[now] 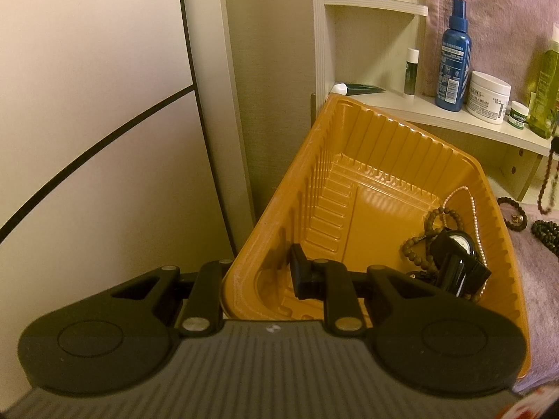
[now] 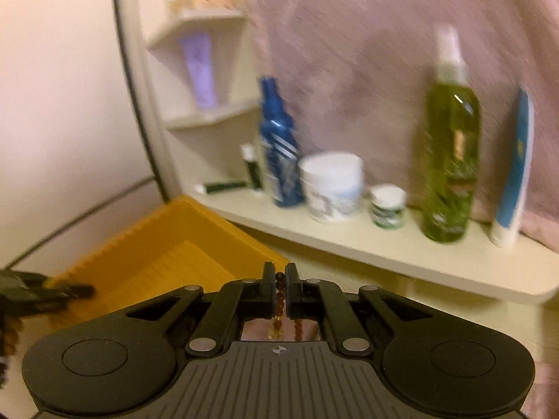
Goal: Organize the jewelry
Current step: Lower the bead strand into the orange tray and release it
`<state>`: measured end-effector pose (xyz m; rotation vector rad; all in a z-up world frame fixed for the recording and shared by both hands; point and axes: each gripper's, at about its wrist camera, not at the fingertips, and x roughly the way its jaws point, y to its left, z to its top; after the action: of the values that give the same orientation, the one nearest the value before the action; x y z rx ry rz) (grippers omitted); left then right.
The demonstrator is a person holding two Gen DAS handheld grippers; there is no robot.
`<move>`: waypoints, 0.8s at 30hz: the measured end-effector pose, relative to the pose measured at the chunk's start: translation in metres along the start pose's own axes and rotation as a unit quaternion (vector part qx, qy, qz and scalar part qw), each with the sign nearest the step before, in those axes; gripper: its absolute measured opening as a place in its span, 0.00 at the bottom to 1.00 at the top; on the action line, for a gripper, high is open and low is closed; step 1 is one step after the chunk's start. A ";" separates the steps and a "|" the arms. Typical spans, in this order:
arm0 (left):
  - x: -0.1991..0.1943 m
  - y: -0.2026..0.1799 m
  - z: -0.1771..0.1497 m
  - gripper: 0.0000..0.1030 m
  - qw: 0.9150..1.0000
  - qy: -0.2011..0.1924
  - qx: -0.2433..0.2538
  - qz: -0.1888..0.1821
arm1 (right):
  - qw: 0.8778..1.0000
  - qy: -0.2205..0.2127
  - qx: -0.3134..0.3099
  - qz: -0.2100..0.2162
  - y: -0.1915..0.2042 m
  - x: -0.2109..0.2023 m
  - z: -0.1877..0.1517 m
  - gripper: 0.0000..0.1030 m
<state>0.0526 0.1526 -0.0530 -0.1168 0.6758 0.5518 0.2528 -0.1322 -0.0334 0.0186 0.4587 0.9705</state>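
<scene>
While the left gripper grips the near wall of the orange tray, its jaws stand on either side of that wall, one inside the tray and one outside; whether they press it firmly I cannot tell, as the outer jaw is largely hidden behind the rim. Ahead and right of these jaws, on the tray floor, lie a brown bead strand, a pearl strand and a black watch. Further right, outside the tray, dark bead bracelets rest on the pink cloth, partly cut off by the frame edge.

The right gripper has its jaws nearly closed on an amber bead strand, which hangs down between them. The tray sits ahead and left of these jaws; a shelf of toiletries stands beyond.

Judgement: the strand is light, limp and smooth-beaded. It will swing and may slip, so a pinch across the beads suits it, with a slow lowering into the tray.

Limitations: the right view is motion-blurred. The strand's lower length is hidden behind the gripper body.
</scene>
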 end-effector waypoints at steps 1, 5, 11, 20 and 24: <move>0.000 0.000 0.000 0.19 1.000 -0.001 0.000 0.000 | 1.000 -0.005 0.000 0.010 0.007 -0.001 0.003 0.05; 0.000 0.000 -0.001 0.19 1.000 -0.002 -0.001 -0.001 | 0.998 -0.022 0.004 0.055 0.032 -0.002 0.015 0.05; 0.000 0.001 -0.001 0.19 1.000 -0.002 -0.001 -0.002 | 0.993 -0.018 0.004 0.117 0.073 0.020 0.022 0.05; 0.001 0.001 -0.001 0.19 1.000 -0.002 -0.004 -0.004 | 0.991 0.018 -0.008 0.132 0.108 0.053 0.009 0.19; 0.001 0.001 -0.001 0.19 1.000 -0.002 -0.004 -0.005 | 0.992 0.011 -0.002 0.123 0.109 0.048 0.001 0.58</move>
<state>0.0525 0.1534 -0.0538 -0.1259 0.6695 0.5458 0.1905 -0.0313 -0.0267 0.0621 0.4831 1.2147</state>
